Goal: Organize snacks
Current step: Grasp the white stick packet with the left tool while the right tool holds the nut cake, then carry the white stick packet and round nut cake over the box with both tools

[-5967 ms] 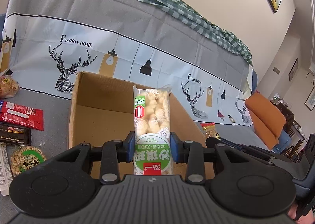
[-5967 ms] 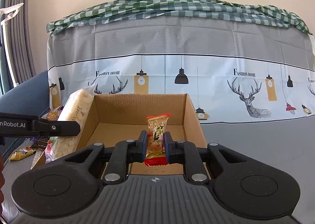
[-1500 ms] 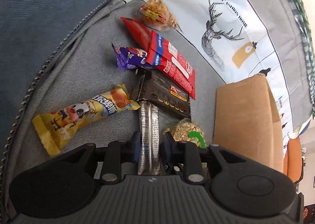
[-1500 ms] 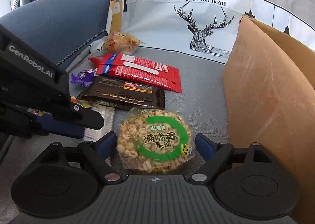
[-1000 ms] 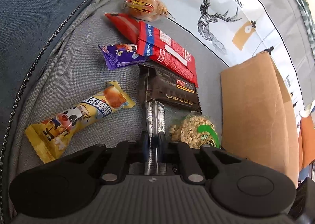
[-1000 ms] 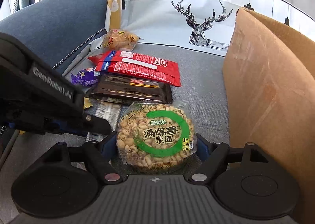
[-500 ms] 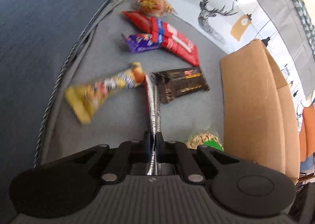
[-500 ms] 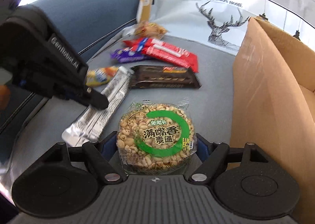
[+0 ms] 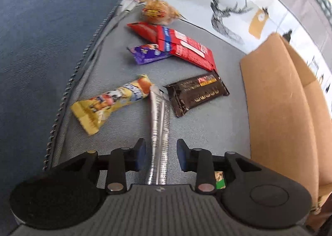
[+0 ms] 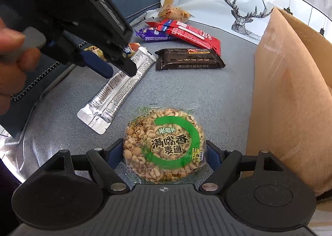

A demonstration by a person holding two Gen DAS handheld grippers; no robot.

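My right gripper (image 10: 165, 153) is closed on the round puffed-grain cake (image 10: 164, 145), one blue pad against each side of its clear wrapper, green ring label facing up. It sits nearest of everything, low over the grey cushion (image 10: 186, 90).

My left gripper (image 9: 159, 156) has its blue fingers (image 9: 140, 153) spread, with a gap on either side of the silver sachet (image 9: 158, 124), so it grips nothing. In the right wrist view the sachet (image 10: 118, 88) lies flat on the cushion, and the left gripper (image 10: 116, 68) hangs above its middle, held by a hand (image 10: 12, 66).

The sachet's long axis runs away from me along the left gripper's line. Its sealed near end lies just left of the grain cake; its far end touches the yellow cartoon-print bar (image 9: 112, 101) and reaches the corner of the dark brown biscuit pack (image 9: 197, 94).

Beyond those lie the red packet (image 9: 182, 49), overlapping a small purple wrapper (image 9: 147, 53), and farthest a clear bag of golden snacks (image 9: 157, 11) at the foot of the deer-print cloth (image 10: 244, 7).

The cardboard box (image 10: 288, 95) stands upright on the right, its side wall just beside the grain cake. The blue sofa arm (image 9: 41, 28) borders the left.
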